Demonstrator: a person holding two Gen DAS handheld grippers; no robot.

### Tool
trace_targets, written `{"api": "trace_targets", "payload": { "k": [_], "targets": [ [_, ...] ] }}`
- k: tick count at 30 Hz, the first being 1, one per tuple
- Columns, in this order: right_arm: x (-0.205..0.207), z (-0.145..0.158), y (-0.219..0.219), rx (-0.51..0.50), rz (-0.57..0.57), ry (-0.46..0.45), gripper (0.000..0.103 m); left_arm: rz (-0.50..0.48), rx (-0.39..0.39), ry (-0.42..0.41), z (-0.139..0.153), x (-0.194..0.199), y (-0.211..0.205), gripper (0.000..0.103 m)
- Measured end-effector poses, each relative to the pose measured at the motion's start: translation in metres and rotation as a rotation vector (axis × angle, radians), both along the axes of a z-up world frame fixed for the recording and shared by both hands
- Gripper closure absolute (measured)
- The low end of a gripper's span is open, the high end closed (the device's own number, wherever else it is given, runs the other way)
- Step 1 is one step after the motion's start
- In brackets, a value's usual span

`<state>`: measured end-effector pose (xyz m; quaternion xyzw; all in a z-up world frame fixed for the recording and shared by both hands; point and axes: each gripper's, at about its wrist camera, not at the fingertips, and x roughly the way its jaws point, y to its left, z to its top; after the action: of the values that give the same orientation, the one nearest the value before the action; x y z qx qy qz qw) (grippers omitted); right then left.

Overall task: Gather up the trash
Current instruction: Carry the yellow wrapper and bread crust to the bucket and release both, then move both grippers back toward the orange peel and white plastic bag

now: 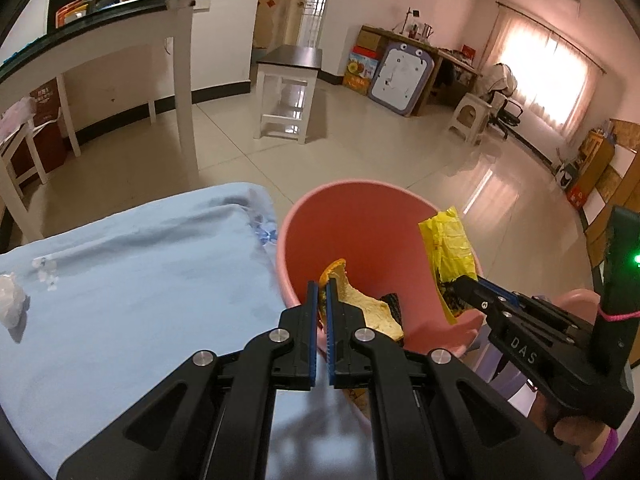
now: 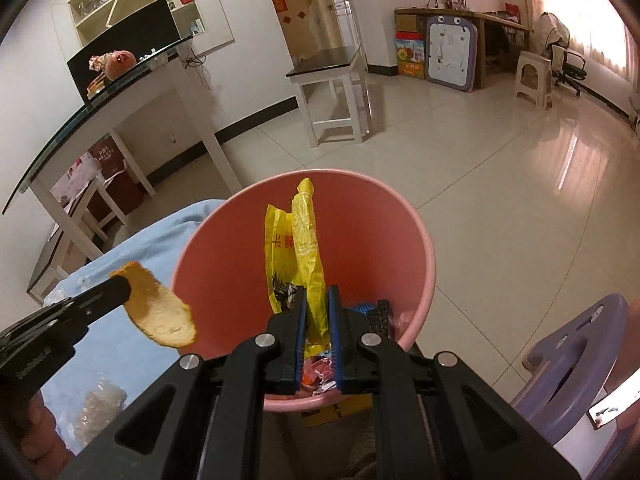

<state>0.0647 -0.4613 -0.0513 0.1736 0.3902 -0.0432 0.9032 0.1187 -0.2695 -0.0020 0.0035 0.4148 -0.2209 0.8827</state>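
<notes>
**Both loads at the bin**

Left gripper (image 1: 322, 294) clamped on a peel (image 1: 362, 304), hanging by the pink bin's (image 1: 360, 216) near rim. Right gripper (image 2: 317, 300) pinches a yellow bag (image 2: 298, 248) over the bin mouth; other scraps lie at the bottom. Blue-covered worktop (image 1: 140, 280) sits beside the bin, wrappers left on it. Judgement: carry the peel fully inside the rim before letting go; drop the bag from low down so it can't drift out.

Pink bin's (image 2: 416, 280) bottom trash partly hidden
</notes>
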Motion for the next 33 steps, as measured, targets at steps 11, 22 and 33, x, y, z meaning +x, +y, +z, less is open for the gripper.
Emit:
{"api": "trace_targets", "payload": {
  "k": [11, 22, 33],
  "targets": [
    [0.002, -0.004, -0.004, 0.010, -0.028, -0.002, 0.061, -0.027, 0.026, 0.032, -0.014, 0.015, -0.013, 0.097],
    [-0.015, 0.010, 0.003, 0.019, -0.018, -0.034, 0.055, -0.006, -0.039, -0.006, 0.010, 0.002, 0.014, 0.093],
    [-0.037, 0.038, 0.027, 0.015, 0.014, -0.095, 0.055, 0.065, -0.112, -0.092, 0.054, -0.028, 0.076, 0.093]
  ]
}}
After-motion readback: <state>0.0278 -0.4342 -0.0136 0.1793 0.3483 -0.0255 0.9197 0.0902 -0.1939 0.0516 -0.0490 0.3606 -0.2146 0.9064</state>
